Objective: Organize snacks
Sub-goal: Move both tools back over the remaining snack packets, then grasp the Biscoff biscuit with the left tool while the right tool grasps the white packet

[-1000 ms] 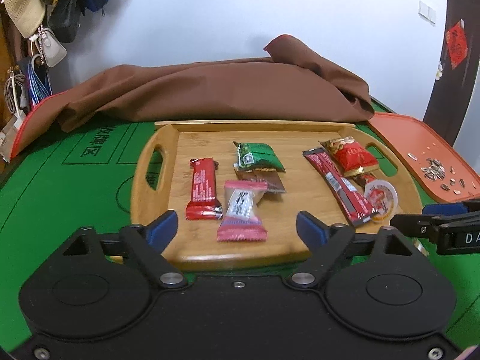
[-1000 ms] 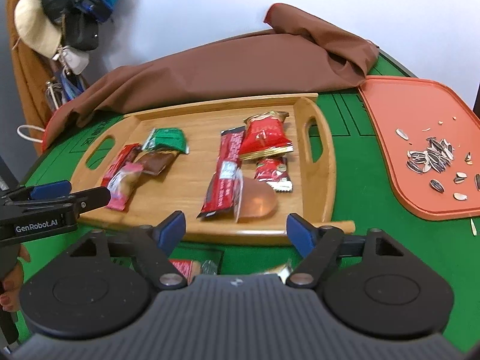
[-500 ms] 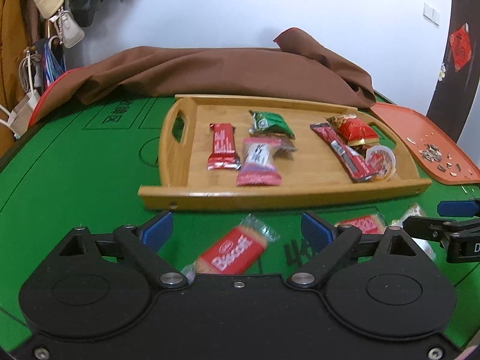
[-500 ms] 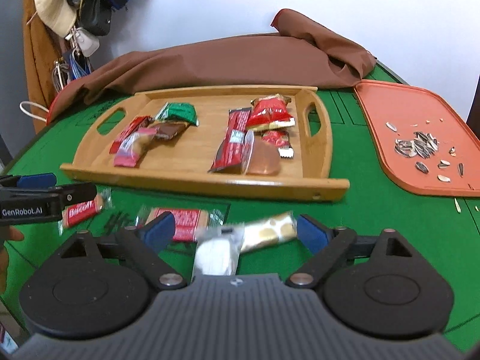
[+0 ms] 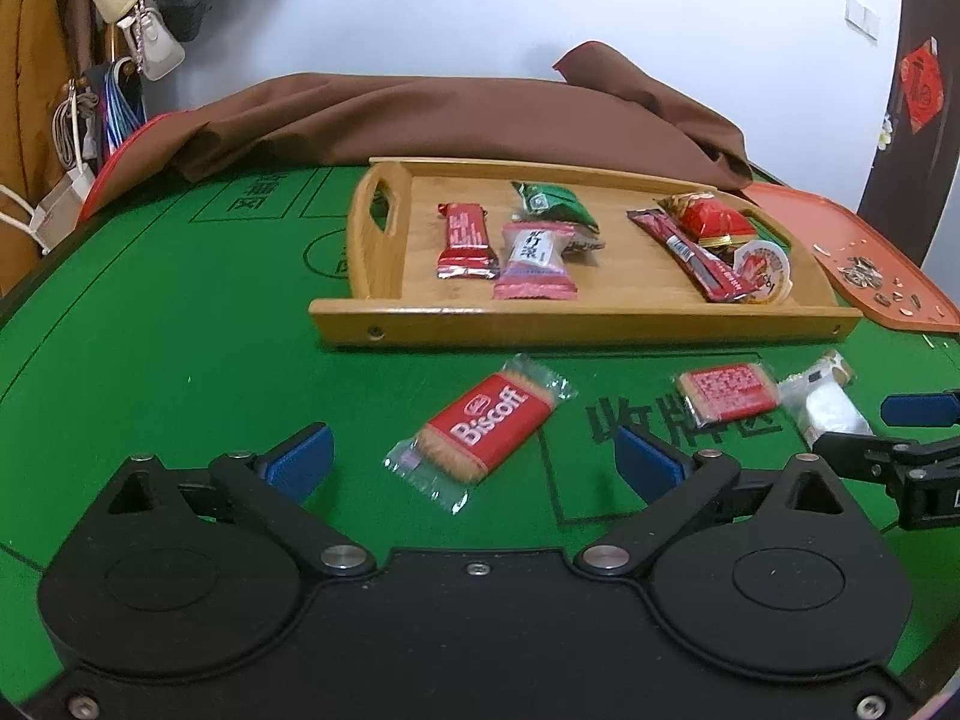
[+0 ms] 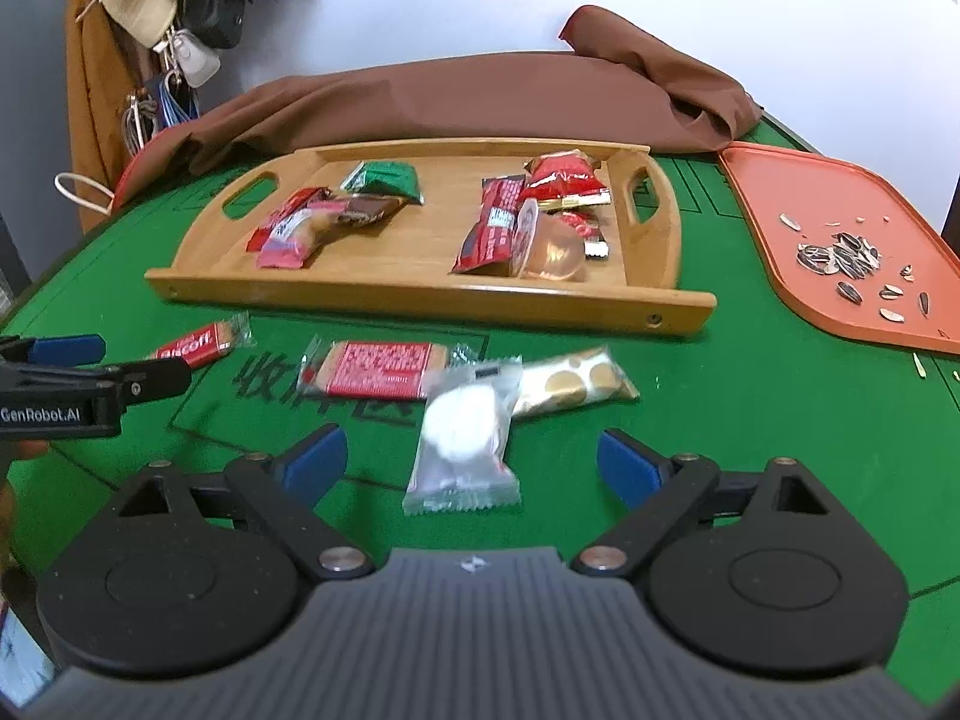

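Observation:
A wooden tray (image 5: 576, 324) on the green felt holds several wrapped snacks. In front of it lie a red Biscoff packet (image 5: 486, 429), a red cracker packet (image 6: 378, 369), a gold packet (image 6: 570, 384) and a white packet (image 6: 465, 438). My left gripper (image 5: 474, 459) hovers low over the Biscoff packet. Its jaws are opening and stand either side of the packet, with the pads clear of it. My right gripper (image 6: 471, 462) is open around the white packet without touching it. Each gripper shows at the edge of the other's view: the left gripper (image 6: 120, 363) and the right gripper (image 5: 882, 429).
A brown cloth (image 5: 450, 120) is heaped behind the tray. An orange tray (image 6: 840, 210) with sunflower seeds lies at the right. Bags and hats (image 5: 132, 12) hang at the far left. Green felt (image 5: 150, 330) spreads left of the wooden tray.
Both grippers drew back from over the tray toward the near side and sank. The loose packets on the felt came into view between the jaws, which stand wider.

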Action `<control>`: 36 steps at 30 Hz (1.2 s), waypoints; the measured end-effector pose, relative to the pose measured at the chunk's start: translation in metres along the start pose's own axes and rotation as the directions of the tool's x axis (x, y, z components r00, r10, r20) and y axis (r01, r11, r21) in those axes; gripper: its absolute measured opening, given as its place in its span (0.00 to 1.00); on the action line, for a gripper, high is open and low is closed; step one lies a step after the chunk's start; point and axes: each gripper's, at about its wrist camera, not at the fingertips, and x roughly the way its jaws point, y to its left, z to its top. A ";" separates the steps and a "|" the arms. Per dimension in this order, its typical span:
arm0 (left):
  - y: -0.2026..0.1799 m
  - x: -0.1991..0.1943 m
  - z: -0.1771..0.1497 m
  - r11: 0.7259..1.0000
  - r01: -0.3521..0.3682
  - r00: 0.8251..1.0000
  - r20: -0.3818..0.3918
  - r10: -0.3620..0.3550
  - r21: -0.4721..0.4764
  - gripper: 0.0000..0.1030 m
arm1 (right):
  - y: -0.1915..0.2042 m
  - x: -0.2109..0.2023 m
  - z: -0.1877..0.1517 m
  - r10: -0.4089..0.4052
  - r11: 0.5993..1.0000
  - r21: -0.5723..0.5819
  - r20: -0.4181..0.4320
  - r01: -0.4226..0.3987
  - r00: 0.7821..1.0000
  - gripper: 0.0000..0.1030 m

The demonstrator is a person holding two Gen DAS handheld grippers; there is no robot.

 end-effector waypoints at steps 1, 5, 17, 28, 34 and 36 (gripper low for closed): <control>0.001 0.000 -0.001 1.000 -0.001 1.000 -0.001 0.001 -0.002 0.98 | 0.001 0.000 -0.002 -0.005 1.000 -0.004 0.002 0.005 1.000 0.93; 0.001 -0.001 -0.004 1.000 0.000 1.000 -0.004 0.000 -0.006 0.98 | 0.004 -0.003 -0.006 -0.037 0.999 -0.001 0.023 0.037 0.999 0.88; 0.006 0.009 -0.002 0.999 0.012 0.999 -0.045 -0.014 -0.036 0.99 | 0.012 0.002 -0.013 -0.053 0.999 -0.002 0.029 0.053 0.998 0.83; -0.001 0.019 0.006 0.999 0.031 0.997 -0.076 -0.030 0.016 0.91 | 0.019 0.008 -0.013 -0.079 0.996 -0.032 0.036 0.081 0.996 0.79; -0.005 0.023 0.013 0.998 0.047 0.996 -0.081 -0.044 0.035 0.73 | 0.021 0.009 -0.013 -0.087 0.995 -0.035 0.046 0.088 0.995 0.78; -0.007 0.024 0.015 0.998 0.048 0.995 -0.084 -0.044 0.047 0.65 | 0.022 0.010 -0.014 -0.090 0.995 -0.038 0.049 0.092 0.995 0.78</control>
